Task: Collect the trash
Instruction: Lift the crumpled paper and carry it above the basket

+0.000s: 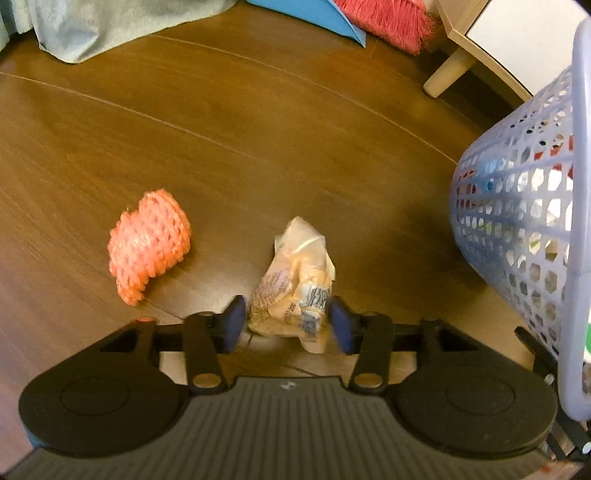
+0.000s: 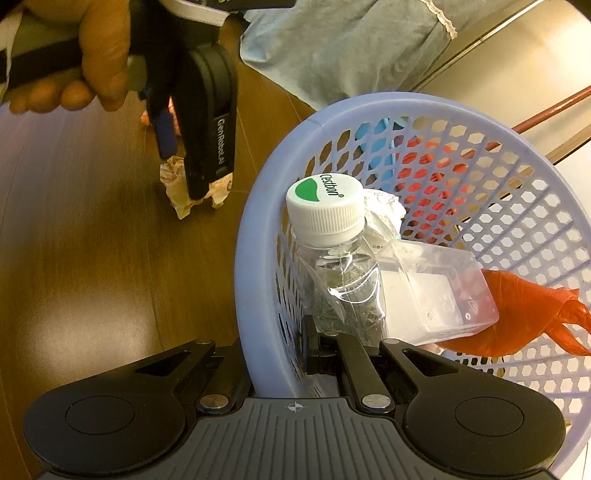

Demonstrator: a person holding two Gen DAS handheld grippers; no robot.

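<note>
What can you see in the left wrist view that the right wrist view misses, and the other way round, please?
Only the left wrist view shows the orange foam net lying whole on the floor, the red broom and a furniture leg. Only the right wrist view shows inside the basket: a capped bottle, a clear plastic box and an orange glove, plus the right gripper clamped on its rim. Both show the left gripper open around the crumpled wrapper and the wooden floor.

Dark brown wood-plank floor [image 1: 258, 129] under the jaws, warm dim light. Ahead-left: pale grey-blue draped cloth [image 1: 110, 26]. Ahead-right: light wooden furniture leg [image 1: 448, 70] with white panel [image 1: 524, 33] above.
</note>
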